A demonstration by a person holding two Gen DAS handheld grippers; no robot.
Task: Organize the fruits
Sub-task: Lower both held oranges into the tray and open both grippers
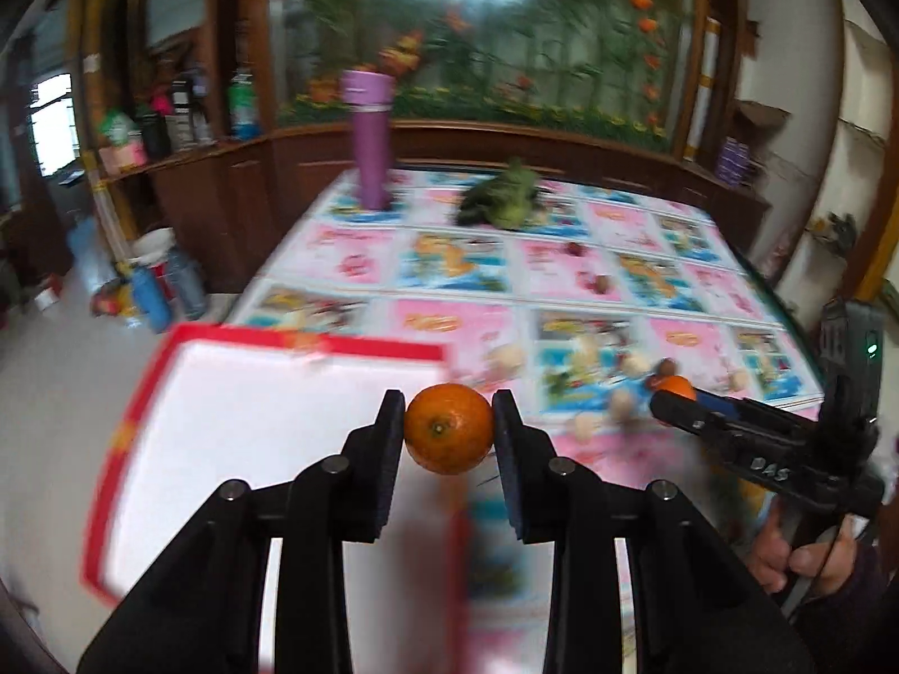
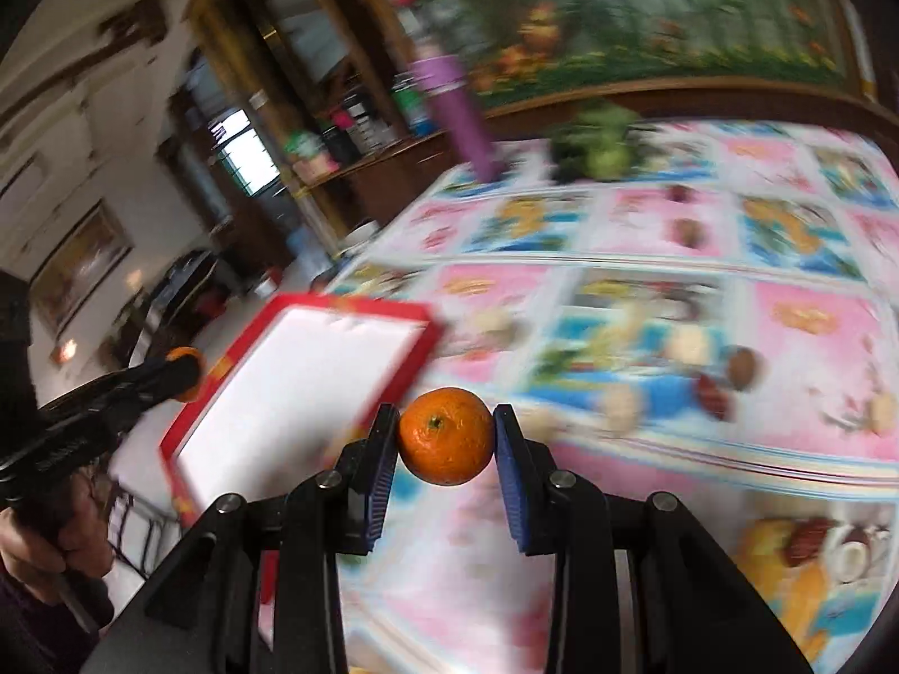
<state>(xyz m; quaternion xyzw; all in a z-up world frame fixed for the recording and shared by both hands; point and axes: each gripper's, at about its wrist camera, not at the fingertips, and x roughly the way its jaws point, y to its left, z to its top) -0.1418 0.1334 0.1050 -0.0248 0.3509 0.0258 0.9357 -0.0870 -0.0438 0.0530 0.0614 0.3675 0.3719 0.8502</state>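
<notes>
My left gripper [image 1: 448,415] is shut on an orange [image 1: 448,428] and holds it in the air over the right edge of a red-rimmed white tray [image 1: 269,421]. My right gripper [image 2: 446,421] is shut on a second orange [image 2: 446,435], above the table just right of the tray [image 2: 298,387]. The right gripper also shows at the right of the left wrist view [image 1: 671,400], with its orange [image 1: 677,386]. The left gripper shows at the left of the right wrist view [image 2: 188,373], with its orange [image 2: 182,355]. Both views are blurred.
The table has a pink and blue picture cloth [image 1: 562,269]. Several small pale and brown fruits [image 1: 632,362] lie scattered on it. A purple flask [image 1: 371,140] and a green leafy bunch [image 1: 505,196] stand at the far side. Shelves and bottles are at the left.
</notes>
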